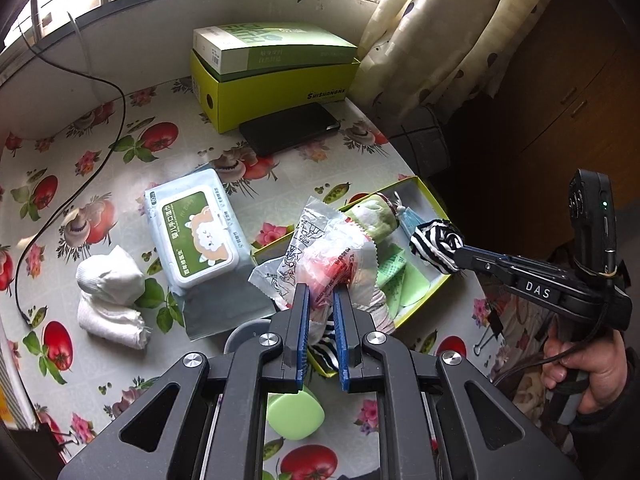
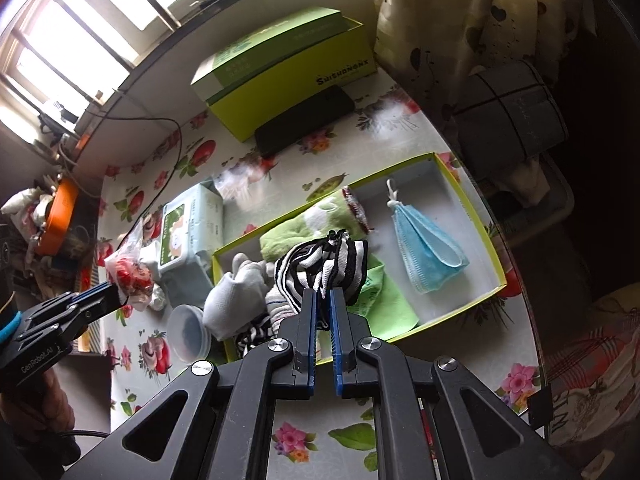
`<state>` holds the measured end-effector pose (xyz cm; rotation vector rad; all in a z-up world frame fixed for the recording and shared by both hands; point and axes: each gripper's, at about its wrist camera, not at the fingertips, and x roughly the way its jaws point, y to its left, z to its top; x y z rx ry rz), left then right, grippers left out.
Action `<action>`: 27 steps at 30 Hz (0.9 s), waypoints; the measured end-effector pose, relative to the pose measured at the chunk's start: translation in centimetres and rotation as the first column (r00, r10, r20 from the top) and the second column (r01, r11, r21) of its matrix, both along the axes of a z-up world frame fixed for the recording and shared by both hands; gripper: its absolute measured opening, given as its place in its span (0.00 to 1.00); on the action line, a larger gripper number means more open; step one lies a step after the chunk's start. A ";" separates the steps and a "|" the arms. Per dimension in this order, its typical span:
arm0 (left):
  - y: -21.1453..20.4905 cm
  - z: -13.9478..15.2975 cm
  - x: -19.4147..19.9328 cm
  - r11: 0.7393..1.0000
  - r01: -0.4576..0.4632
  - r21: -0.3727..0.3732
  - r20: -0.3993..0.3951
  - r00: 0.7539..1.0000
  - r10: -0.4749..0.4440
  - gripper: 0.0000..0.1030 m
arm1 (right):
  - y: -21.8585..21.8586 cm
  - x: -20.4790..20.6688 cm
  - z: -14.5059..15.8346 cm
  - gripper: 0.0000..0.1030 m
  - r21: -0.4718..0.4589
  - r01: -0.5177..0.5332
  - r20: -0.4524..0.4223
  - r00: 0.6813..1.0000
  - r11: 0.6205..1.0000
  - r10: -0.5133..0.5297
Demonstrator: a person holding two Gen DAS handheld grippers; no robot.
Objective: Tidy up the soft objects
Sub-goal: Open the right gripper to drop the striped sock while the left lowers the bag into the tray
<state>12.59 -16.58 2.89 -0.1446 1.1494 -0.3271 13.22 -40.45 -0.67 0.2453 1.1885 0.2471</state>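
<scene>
My left gripper (image 1: 321, 290) is shut on a crinkly clear packet (image 1: 334, 254) with something red and pink inside, held above the near end of a shallow yellow-green box (image 1: 432, 196). My right gripper (image 2: 323, 292) is shut on a bunched black-and-white striped sock (image 2: 320, 260), hanging over the middle of that box (image 2: 486, 236). In the box lie a rolled green towel (image 2: 304, 224), a blue face mask (image 2: 424, 252), a green cloth (image 2: 384, 304), white socks (image 2: 236, 292) and another striped piece (image 2: 252, 334). Each wrist view shows the other gripper from the side.
On the flowered tablecloth are a wet-wipes pack (image 1: 196, 236), a white rolled sock (image 1: 112, 296), a black flat device (image 1: 290, 132), a tall yellow-green carton (image 1: 276, 80), a green rounded thing (image 1: 296, 412), a clear lid (image 2: 190, 332) and a black cable (image 1: 80, 184). The table's edge runs just right of the box.
</scene>
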 end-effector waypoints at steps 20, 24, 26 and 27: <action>-4.1 -0.9 2.0 0.995 0.092 0.027 -0.030 0.995 -0.091 0.12 | -2.2 1.2 -6.3 0.13 0.040 0.055 -0.143 0.988 0.998 -0.049; -4.6 -1.1 2.4 0.994 0.105 0.023 -0.034 0.994 -0.104 0.12 | -2.5 0.9 -5.5 0.24 0.049 0.058 -0.125 0.991 0.997 -0.052; -5.0 -1.3 2.6 0.993 0.115 0.022 -0.038 0.993 -0.115 0.12 | -2.7 0.8 -5.0 0.25 0.051 0.063 -0.113 0.992 0.997 -0.057; -5.3 -1.4 2.7 0.992 0.122 0.021 -0.039 0.992 -0.121 0.12 | -2.8 0.8 -4.9 0.25 0.053 0.067 -0.110 0.992 0.996 -0.060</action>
